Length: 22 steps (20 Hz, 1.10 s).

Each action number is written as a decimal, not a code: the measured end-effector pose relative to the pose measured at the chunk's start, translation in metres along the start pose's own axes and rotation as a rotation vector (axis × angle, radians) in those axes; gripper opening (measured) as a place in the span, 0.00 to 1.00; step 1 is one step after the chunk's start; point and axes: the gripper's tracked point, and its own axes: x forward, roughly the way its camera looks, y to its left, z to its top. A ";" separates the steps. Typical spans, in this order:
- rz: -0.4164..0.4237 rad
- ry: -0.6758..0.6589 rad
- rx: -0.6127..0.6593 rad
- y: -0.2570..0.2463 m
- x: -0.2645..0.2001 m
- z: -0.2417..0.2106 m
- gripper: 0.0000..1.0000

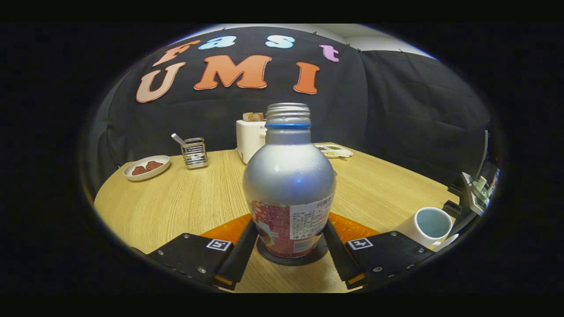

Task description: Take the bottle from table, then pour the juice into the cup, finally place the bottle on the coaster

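Note:
A silver bottle with a red and white label and an uncapped threaded neck stands upright on a dark round coaster on the wooden table. My gripper has one black finger against each side of the bottle's labelled lower part, shut on it. A white cup with a pale blue inside stands on the table just right of the right finger; I cannot tell what it holds.
Beyond the bottle stand a white toaster with toast, a wire utensil holder, a small plate with reddish food, and a flat dish at the back right. A metal stand sits past the table's right edge.

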 end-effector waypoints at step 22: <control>0.186 -0.176 -0.017 0.009 -0.148 0.059 0.99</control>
